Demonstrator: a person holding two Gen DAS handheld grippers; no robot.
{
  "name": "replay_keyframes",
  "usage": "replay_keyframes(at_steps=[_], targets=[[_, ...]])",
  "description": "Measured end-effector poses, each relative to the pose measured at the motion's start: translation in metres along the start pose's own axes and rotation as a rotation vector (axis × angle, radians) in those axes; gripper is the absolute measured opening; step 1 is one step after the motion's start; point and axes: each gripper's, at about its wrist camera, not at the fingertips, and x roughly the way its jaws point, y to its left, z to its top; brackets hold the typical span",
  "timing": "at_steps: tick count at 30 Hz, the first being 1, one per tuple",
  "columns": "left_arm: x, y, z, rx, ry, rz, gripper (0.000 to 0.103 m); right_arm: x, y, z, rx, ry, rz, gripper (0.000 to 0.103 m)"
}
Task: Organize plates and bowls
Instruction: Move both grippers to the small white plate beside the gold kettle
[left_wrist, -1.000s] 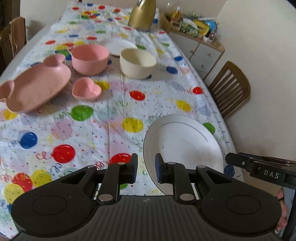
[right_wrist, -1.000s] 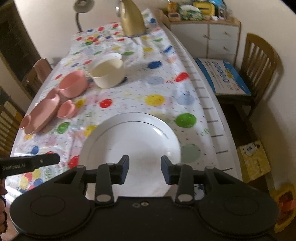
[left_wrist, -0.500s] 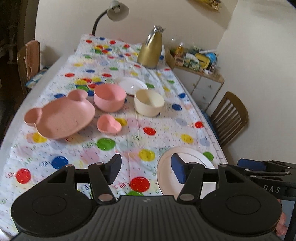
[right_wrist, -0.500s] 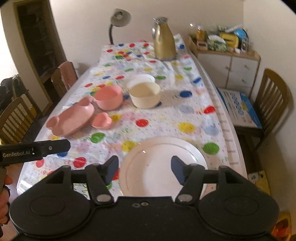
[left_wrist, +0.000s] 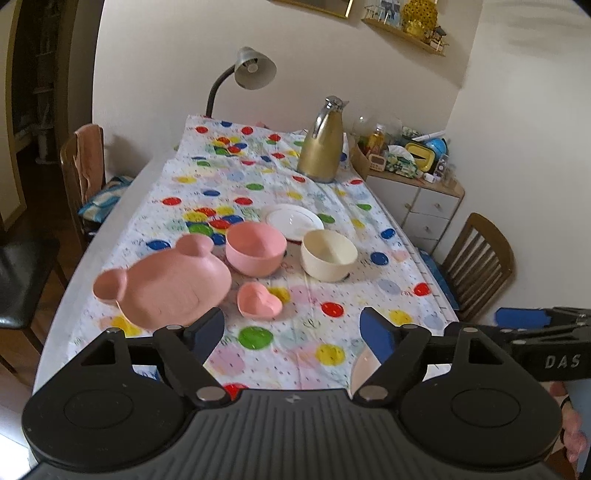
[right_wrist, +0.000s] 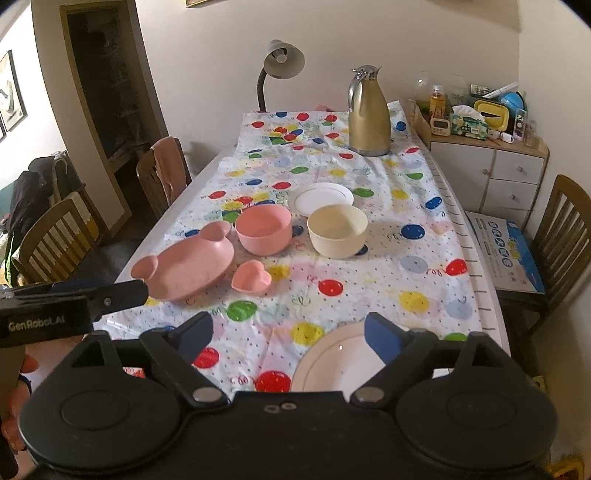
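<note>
Plates (right_wrist: 334, 363) lie smooth and round on the dotted cloth (right_wrist: 369, 273), both tools' jaws opening, empty.

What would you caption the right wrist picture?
Opening, empty right hand-held gripper above a balloon-print table with a large white plate, pink dishes and a cream bowl.

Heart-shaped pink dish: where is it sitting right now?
In the right wrist view the heart-shaped pink dish sits mid-table, just right of the bear-shaped pink plate and in front of the pink bowl.
</note>
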Motion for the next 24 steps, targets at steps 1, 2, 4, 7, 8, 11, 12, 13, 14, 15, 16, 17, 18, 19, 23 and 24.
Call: replay_keyframes(at_steps=[1,2,4,7,8,11,12,13,14,15,16,17,18,19,23,24], targets=[[0.001,0.001,0.003,0.003,-0.006,0.005,0.082,0.001,0.001,0.003,-0.001,-0.006,-0.004,0.100],[0.004,0.002,0.008,0.004,-0.013,0.013,0.082,0.003,0.001,0.008,-0.005,-0.008,-0.006,0.101],[0.010,0.002,0.018,0.005,-0.028,0.024,0.084,0.008,0.001,0.018,-0.011,-0.008,-0.003,0.102],[0.020,0.002,0.034,0.015,-0.040,0.033,0.087,0.019,-0.001,0.036,-0.022,-0.006,-0.001,0.102],[0.025,0.001,0.040,0.018,-0.041,0.031,0.087,0.023,-0.002,0.041,-0.025,-0.006,-0.003,0.102],[0.042,-0.002,0.057,0.028,-0.035,0.028,0.087,0.037,-0.008,0.061,-0.017,-0.001,-0.004,0.102],[0.049,-0.002,0.062,0.032,-0.034,0.029,0.087,0.042,-0.010,0.067,-0.015,0.003,-0.005,0.102],[0.055,-0.003,0.069,0.036,-0.033,0.029,0.087,0.047,-0.012,0.072,-0.014,0.005,-0.007,0.102],[0.061,-0.004,0.074,0.038,-0.030,0.028,0.087,0.052,-0.015,0.077,-0.015,0.008,-0.009,0.102],[0.068,-0.005,0.079,0.042,-0.026,0.029,0.087,0.059,-0.017,0.083,-0.018,0.012,-0.014,0.102],[0.075,-0.005,0.084,0.046,-0.022,0.032,0.087,0.065,-0.019,0.089,-0.018,0.016,-0.019,0.102],[0.082,-0.006,0.089,0.048,-0.018,0.036,0.087,0.072,-0.022,0.095,-0.014,0.023,-0.021,0.102],[0.088,-0.007,0.092,0.048,-0.014,0.038,0.087,0.077,-0.024,0.100,-0.011,0.028,-0.019,0.102],[0.095,-0.006,0.097,0.047,-0.009,0.037,0.087,0.083,-0.026,0.106,-0.011,0.031,-0.016,0.102],[0.123,-0.004,0.114,0.052,0.010,0.046,0.087,0.103,-0.035,0.126,-0.028,0.035,-0.022,0.102],[0.129,-0.004,0.118,0.055,0.014,0.048,0.087,0.108,-0.037,0.131,-0.030,0.040,-0.022,0.102]])
